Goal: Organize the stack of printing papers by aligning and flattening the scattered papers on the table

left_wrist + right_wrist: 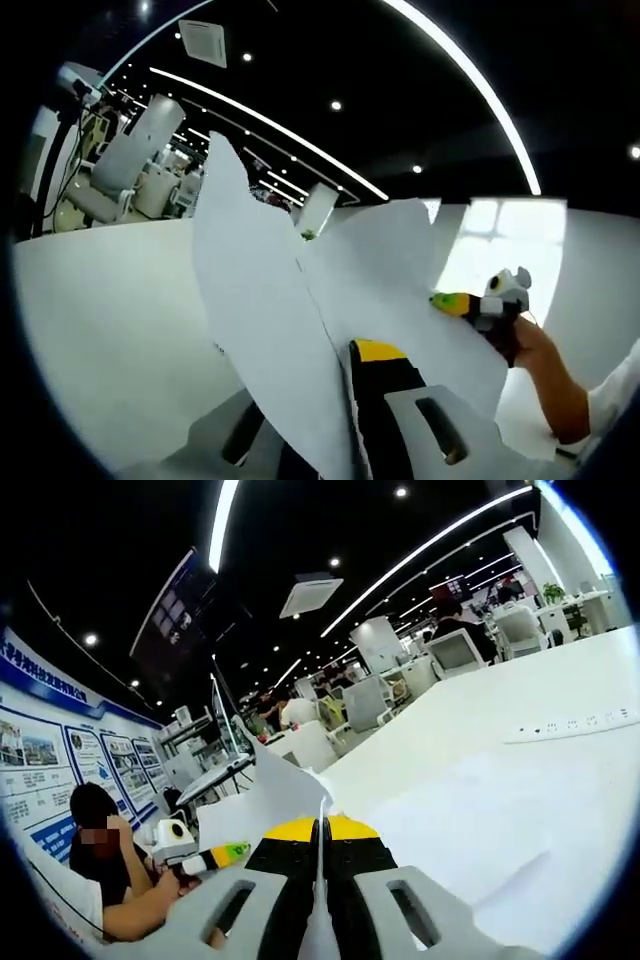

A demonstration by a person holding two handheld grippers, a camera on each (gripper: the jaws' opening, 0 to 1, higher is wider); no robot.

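Several white printing papers [262, 300] stand lifted off the white table [100, 320], fanned and uneven at their top edges. My left gripper [322, 388] is shut on their lower edge; its yellow-tipped right jaw shows, while the left jaw is mostly hidden behind the sheets. My right gripper [458, 302] pinches the papers' right edge. In the right gripper view, the right gripper [320, 828] is shut on a thin sheet edge, with the papers [275, 792] rising ahead. The left gripper [222, 857] shows at the lower left. More sheets [480, 825] lie flat on the table [500, 705].
A white power strip [572, 725] lies on the table at the right. A seated person [95, 830] is at the left by a poster wall. Office chairs [455, 650] and desks stand beyond the table's far edge. A hand [540, 360] holds the right gripper.
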